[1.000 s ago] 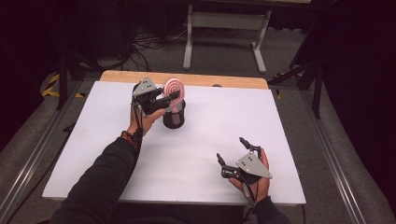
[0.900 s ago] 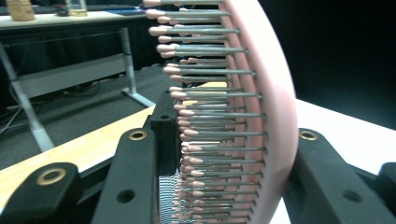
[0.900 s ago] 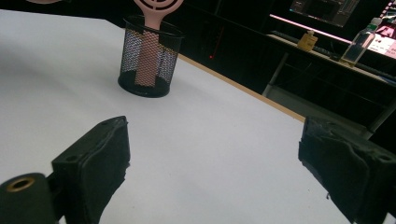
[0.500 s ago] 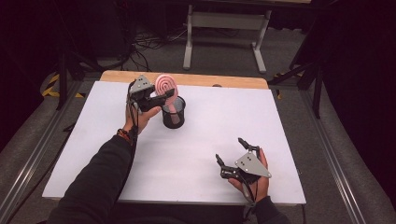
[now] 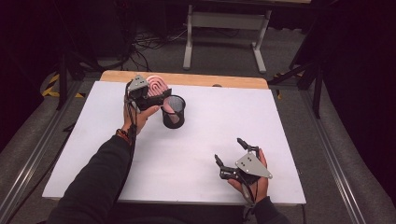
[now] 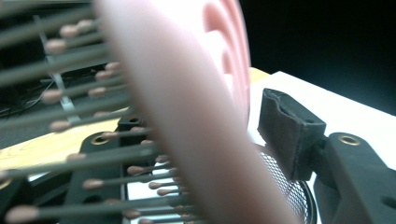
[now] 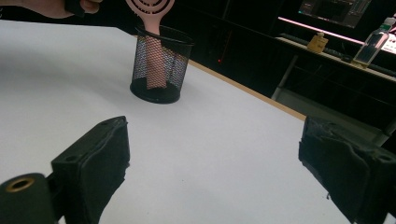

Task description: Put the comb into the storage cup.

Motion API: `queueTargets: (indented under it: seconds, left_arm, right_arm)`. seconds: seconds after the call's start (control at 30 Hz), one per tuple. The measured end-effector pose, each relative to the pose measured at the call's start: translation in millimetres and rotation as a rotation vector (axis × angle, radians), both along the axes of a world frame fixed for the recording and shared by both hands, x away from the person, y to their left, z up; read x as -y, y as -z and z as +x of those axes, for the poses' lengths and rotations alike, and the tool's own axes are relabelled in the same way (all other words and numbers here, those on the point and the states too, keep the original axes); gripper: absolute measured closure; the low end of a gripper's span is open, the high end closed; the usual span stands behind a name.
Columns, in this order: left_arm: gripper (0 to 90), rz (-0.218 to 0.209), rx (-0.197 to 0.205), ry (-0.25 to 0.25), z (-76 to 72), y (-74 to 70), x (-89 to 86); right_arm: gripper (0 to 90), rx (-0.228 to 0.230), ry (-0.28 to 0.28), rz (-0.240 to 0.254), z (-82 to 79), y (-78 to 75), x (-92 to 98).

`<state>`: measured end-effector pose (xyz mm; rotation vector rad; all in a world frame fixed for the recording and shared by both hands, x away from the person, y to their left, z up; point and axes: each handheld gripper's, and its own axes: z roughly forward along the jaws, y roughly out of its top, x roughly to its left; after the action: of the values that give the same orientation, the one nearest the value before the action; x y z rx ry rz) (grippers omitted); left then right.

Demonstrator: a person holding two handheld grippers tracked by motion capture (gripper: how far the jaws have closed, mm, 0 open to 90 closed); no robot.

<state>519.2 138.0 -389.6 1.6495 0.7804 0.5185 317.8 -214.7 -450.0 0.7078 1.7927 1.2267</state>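
White tabletop (image 5: 201, 154), dark room behind. Upper left, the pink hairbrush (image 5: 156, 86) stands handle-down in the black mesh cup (image 5: 173, 112), and the left gripper (image 5: 156, 97) has just been opening to let it go. Lower right, the right gripper (image 5: 231, 154) rests wide, idle.

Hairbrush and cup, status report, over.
Left gripper jaws just opening, hairbrush between them, handle down in mesh cup. Right gripper open, idle near table front edge. Nothing in the way.
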Motion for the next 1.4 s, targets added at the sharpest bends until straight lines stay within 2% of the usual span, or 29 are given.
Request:
queueTargets:
  seconds: [0.03,0.13,0.27,0.5,0.57,0.67,0.7,0.8,0.93,1.07,1.4]
  left_arm:
    - [37.3,-0.002,-0.001,-0.010,0.4,-0.4,-1.4]
    - [26.7,-0.009,0.001,-0.034,0.7,-2.1,-5.0]
    - [21.7,-0.001,-0.017,-0.011,2.2,-3.4,-11.4]
    - [11.3,0.096,-0.009,0.006,3.9,-7.6,-18.3]
    - [8.9,0.106,-0.020,0.026,4.5,-8.6,-19.7]
    - [4.5,0.173,-0.010,0.028,2.4,-8.8,-17.9]
    - [4.5,0.180,-0.007,0.029,1.7,-8.7,-17.7]
    - [4.0,0.189,0.017,0.026,-0.1,-9.1,-18.3]
    - [4.0,0.191,0.031,0.027,-0.7,-9.7,-20.1]
    - [4.0,0.174,0.046,0.028,-2.3,-11.4,-23.7]
    - [4.2,0.178,0.071,0.025,-9.5,-19.1,-28.6]
  right_arm:
    - [9.4,-0.003,0.000,-0.001,0.1,0.1,-0.1]
    - [9.5,-0.004,-0.003,-0.005,0.3,0.4,-0.8]
    - [9.5,-0.005,-0.004,-0.006,0.5,0.6,-0.9]
    - [9.5,-0.008,-0.011,-0.007,0.0,0.7,-1.8]
    - [9.5,-0.010,-0.011,-0.007,0.3,0.9,-2.1]
    - [9.5,-0.014,-0.009,-0.011,0.0,1.0,-3.3]
    - [9.5,-0.011,-0.012,-0.017,-0.7,0.9,-3.9]
    - [9.4,-0.012,-0.016,-0.020,-0.9,1.1,-4.8]
    - [9.4,-0.014,-0.015,-0.022,-0.4,1.5,-4.4]
    - [9.5,-0.012,-0.012,-0.022,-0.6,1.2,-4.0]
    - [9.5,-0.012,-0.007,-0.033,-0.2,1.6,-4.6]
